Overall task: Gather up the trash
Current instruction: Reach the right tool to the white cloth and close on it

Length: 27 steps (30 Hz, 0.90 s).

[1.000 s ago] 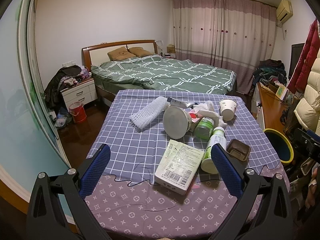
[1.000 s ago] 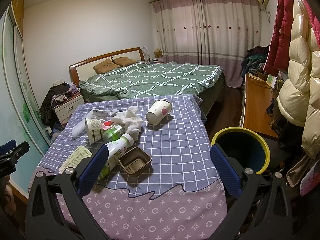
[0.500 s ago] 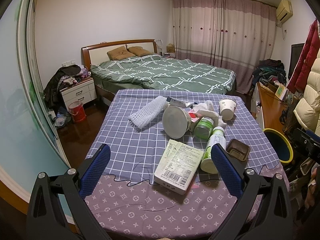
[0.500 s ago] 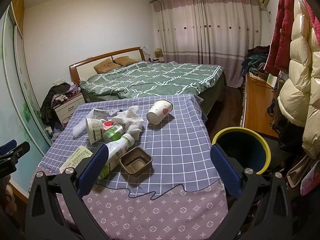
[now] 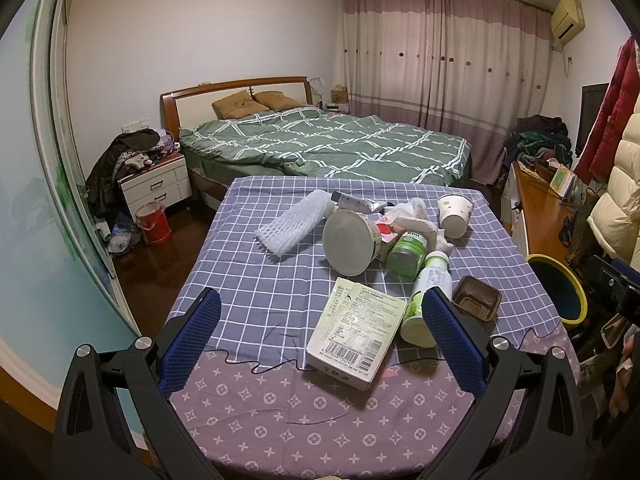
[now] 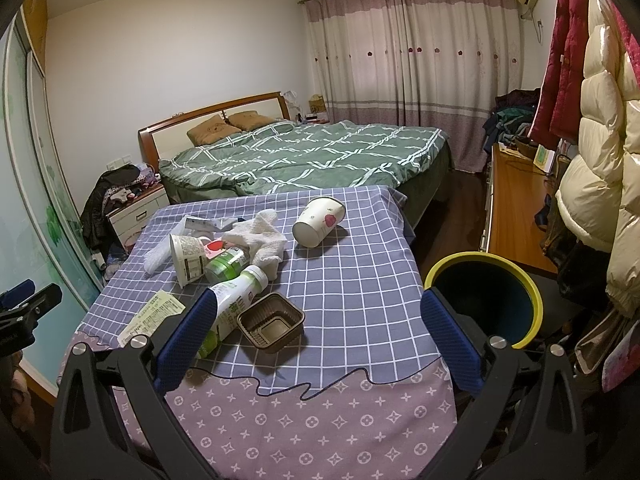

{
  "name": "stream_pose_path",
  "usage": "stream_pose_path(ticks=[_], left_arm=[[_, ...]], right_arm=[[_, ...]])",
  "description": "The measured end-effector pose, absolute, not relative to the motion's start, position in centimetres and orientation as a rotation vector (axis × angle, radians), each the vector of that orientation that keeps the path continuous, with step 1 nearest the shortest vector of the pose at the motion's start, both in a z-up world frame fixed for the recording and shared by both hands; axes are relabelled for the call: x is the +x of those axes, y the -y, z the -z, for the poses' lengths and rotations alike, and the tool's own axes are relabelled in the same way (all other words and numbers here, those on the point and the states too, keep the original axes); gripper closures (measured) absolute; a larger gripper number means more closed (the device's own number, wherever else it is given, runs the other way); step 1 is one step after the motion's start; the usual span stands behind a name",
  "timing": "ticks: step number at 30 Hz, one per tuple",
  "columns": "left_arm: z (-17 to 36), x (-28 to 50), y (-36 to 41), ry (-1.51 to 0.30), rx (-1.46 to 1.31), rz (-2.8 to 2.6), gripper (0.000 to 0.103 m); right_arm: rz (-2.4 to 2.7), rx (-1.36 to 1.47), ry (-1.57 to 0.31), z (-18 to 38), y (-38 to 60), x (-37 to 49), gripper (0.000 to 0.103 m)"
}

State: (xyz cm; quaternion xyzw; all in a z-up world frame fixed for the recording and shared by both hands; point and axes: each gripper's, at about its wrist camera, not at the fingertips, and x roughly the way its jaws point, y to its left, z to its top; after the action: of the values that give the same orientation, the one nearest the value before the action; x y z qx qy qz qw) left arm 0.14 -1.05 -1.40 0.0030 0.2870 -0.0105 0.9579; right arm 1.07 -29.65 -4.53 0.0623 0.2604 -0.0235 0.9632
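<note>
Nothing looks collected yet, as far as I can judge: all the trash I can see lies on the checked tablecloth [image 6: 360, 248]. Nearest my right gripper [image 6: 320, 338] sits the brown plastic tray [image 6: 270, 326], touching the white-and-green bottle [image 6: 234, 296] on its left. Farther off are the yogurt tub [image 6: 186, 254], a green jar [image 6: 226, 264], a crumpled white cloth [image 6: 260, 236] and the tipped paper cup [image 6: 318, 222]. My left gripper [image 5: 320, 336] faces the flat carton [image 5: 356, 332]; foam netting [image 5: 294, 222] lies beyond. Both grippers hang with jaws wide apart, holding nothing. The yellow-rimmed bin [image 6: 484, 296] waits right of the table; I cannot see anything inside it.
</note>
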Motion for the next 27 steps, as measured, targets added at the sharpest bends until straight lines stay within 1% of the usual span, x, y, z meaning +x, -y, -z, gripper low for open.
stream_pose_path(ticks=[11, 27], left_arm=[[3.0, 2.3, 0.4, -0.608, -0.002, 0.014, 0.004], [5.2, 8.0, -1.5, -0.628, 0.001, -0.006, 0.004]], right_arm=[[0.013, 0.131, -0.581, 6.5, 29.4, 3.4, 0.006], [-0.112, 0.015, -0.692, 8.4, 24.1, 16.0, 0.007]])
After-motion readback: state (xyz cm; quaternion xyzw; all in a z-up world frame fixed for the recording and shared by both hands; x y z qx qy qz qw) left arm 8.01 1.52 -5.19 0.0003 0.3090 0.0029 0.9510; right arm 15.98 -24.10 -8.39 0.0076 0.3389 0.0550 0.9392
